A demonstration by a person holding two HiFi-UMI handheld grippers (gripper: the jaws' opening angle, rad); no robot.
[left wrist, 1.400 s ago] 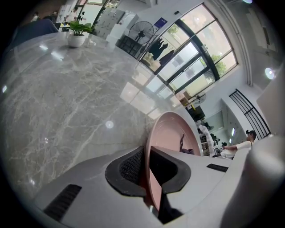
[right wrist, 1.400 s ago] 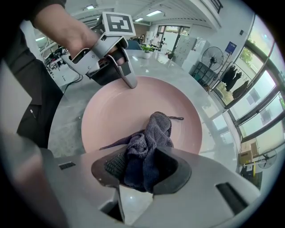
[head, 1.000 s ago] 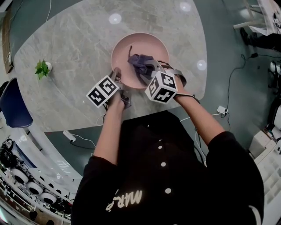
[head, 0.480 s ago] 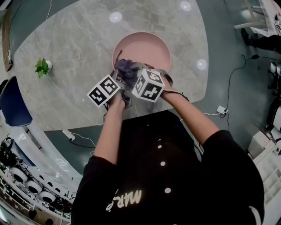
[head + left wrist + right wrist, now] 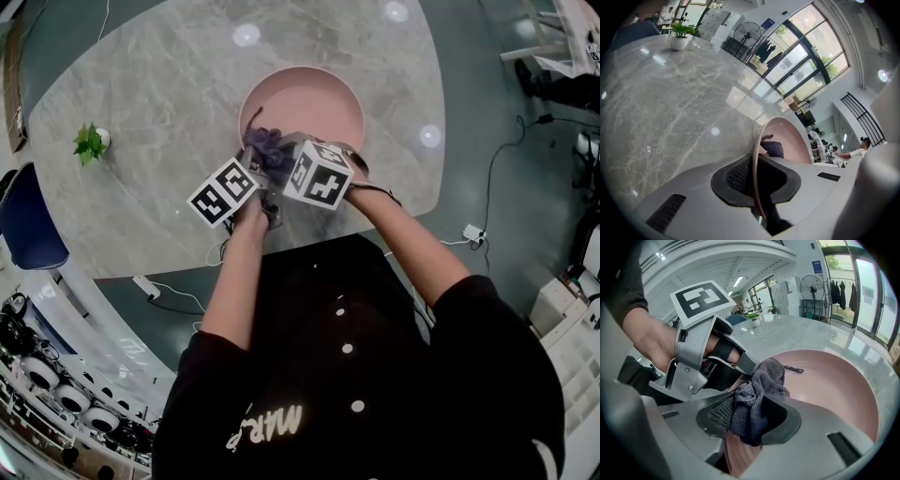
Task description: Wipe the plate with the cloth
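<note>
Plate (image 5: 309,98), pink, sits on the marble table (image 5: 141,122), near rim pinched edge-on in the left claw's (image 5: 757,179) narrow jaws. Right claw (image 5: 749,420), just beside it, clamps the bunched dark cloth (image 5: 759,385), which spills ahead onto that rim. Both forearms (image 5: 234,272) reach forward, claws tilted steeply down, marker cubes (image 5: 223,192) nearly touching. White shirt print (image 5: 267,424) is too warped to read.
</note>
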